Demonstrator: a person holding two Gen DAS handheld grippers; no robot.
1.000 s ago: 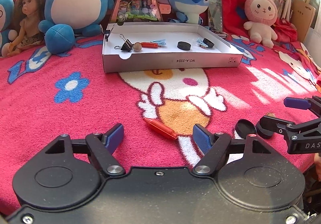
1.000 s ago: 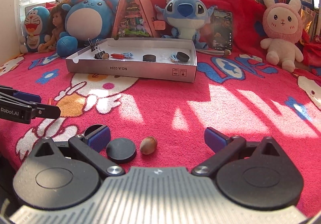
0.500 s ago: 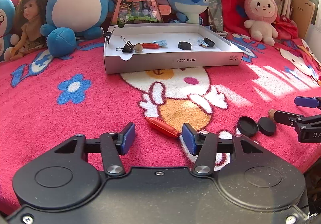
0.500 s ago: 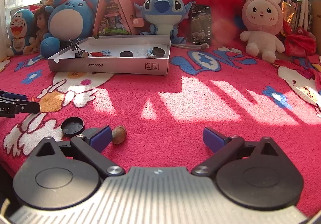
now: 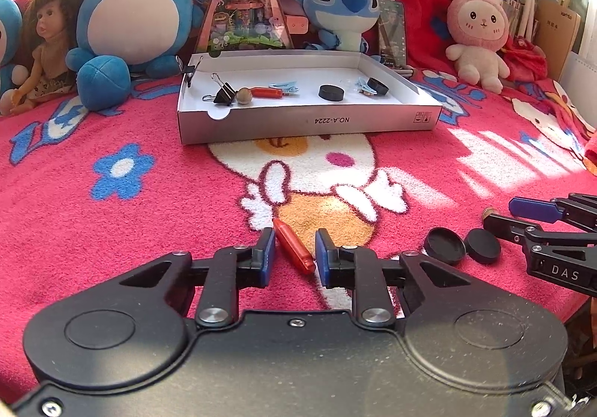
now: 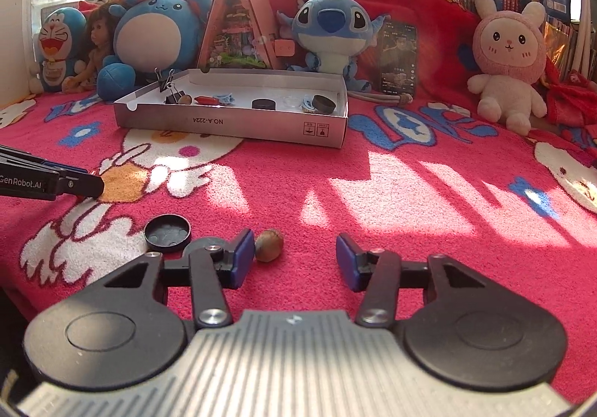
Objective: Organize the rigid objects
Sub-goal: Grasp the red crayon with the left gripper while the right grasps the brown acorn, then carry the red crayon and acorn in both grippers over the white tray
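Observation:
A red crayon-like stick (image 5: 293, 247) lies slantwise on the red blanket between the blue pads of my left gripper (image 5: 294, 256). Its jaws are closing, and each pad touches one end of the stick. My right gripper (image 6: 293, 260) is closing too. A brown nut (image 6: 268, 245) rests against its left pad (image 6: 242, 256), while the right pad stands well clear. An upturned black cap (image 6: 168, 232) and a flat black disc (image 5: 484, 247) lie just left of that gripper. The white cardboard box (image 5: 309, 122) stands farther back and holds a binder clip, a nut, a red stick, blue clips and black caps.
Plush toys (image 6: 156, 32), a doll (image 5: 44, 43), a triangular toy house (image 5: 246, 2), a phone (image 6: 397, 58) and a pink rabbit (image 6: 503, 58) line the back behind the box. Bookshelves stand beyond. Sunlit blanket lies right of the box.
My left jaws have narrowed onto the red stick. The right gripper has slid right, off the black disc, and its jaws have narrowed with the nut against the left pad.

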